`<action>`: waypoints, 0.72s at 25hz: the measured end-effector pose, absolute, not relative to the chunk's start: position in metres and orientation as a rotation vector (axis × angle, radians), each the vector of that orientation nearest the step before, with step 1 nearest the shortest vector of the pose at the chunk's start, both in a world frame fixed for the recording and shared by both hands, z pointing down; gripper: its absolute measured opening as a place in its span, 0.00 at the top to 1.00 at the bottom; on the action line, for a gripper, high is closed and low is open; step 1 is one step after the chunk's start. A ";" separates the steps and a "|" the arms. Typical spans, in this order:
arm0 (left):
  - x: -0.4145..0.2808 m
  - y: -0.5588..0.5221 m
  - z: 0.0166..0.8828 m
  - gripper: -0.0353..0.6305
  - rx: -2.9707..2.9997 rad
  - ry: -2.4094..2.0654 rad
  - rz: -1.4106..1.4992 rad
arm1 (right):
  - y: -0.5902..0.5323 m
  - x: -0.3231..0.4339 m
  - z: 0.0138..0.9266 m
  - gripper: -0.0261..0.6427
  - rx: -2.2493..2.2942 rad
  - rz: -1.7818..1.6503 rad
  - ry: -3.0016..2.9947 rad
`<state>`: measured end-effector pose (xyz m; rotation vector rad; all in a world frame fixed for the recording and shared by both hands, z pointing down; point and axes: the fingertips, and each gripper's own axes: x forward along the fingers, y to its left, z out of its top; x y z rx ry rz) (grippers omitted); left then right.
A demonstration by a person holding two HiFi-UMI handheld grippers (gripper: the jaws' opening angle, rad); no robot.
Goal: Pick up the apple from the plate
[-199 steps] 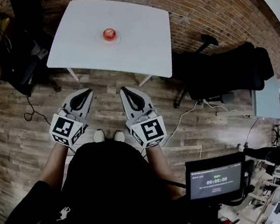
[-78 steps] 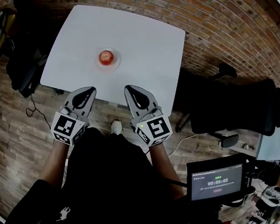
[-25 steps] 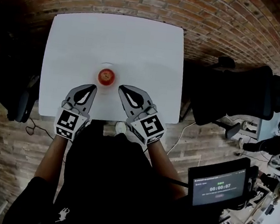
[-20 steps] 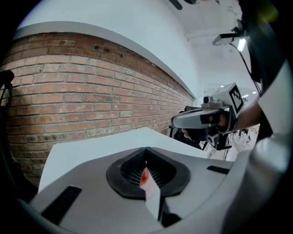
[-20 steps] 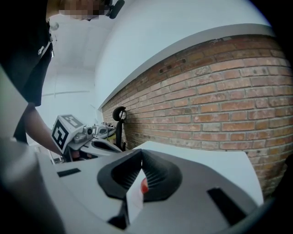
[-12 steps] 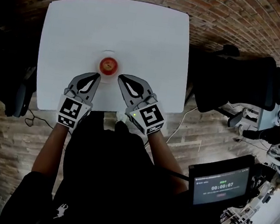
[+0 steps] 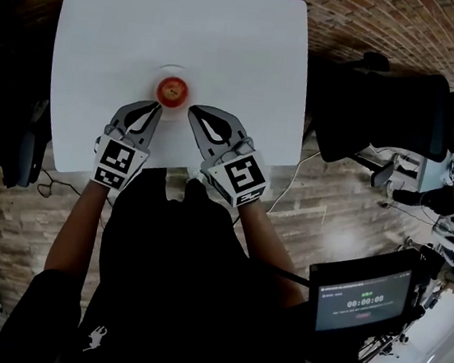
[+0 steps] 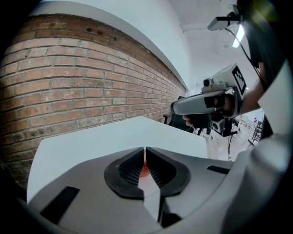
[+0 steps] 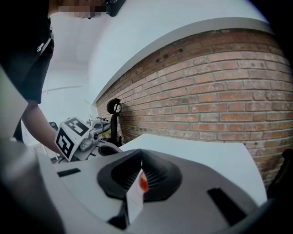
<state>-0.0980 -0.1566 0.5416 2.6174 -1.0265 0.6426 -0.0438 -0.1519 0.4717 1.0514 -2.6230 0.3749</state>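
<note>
A red apple (image 7: 172, 90) sits on a small pale plate (image 7: 174, 70) in the near middle of the white table (image 7: 245, 46). In the head view my left gripper (image 7: 155, 106) is just short of the apple on its near left. My right gripper (image 7: 191, 110) is just short of it on its near right. Neither touches the apple. Both are shut with nothing held. In the left gripper view the jaw tips (image 8: 144, 148) meet, and a sliver of apple (image 8: 143, 171) shows through the slit behind them. The right gripper view shows the same: tips (image 9: 141, 153) together, apple (image 9: 143, 183) beyond.
Black office chairs (image 7: 387, 98) stand to the right of the table and a dark chair (image 7: 9, 131) to its left. A brick wall (image 8: 68, 68) runs behind the table. A monitor (image 7: 361, 298) stands at my lower right. The floor is wood planks.
The table has come closer over the frames. Both grippers moved forward over its near edge and sank, ending on either side of the apple. Their jaws stayed shut.
</note>
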 end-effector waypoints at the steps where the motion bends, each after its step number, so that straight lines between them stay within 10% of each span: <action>1: -0.097 -0.158 0.544 0.94 2.623 -1.020 0.654 | -0.152 -0.044 0.472 0.95 1.055 0.380 -2.620; 18: -0.092 -0.167 0.582 0.94 2.715 -0.949 0.856 | -0.151 -0.035 0.478 0.95 1.116 0.430 -2.566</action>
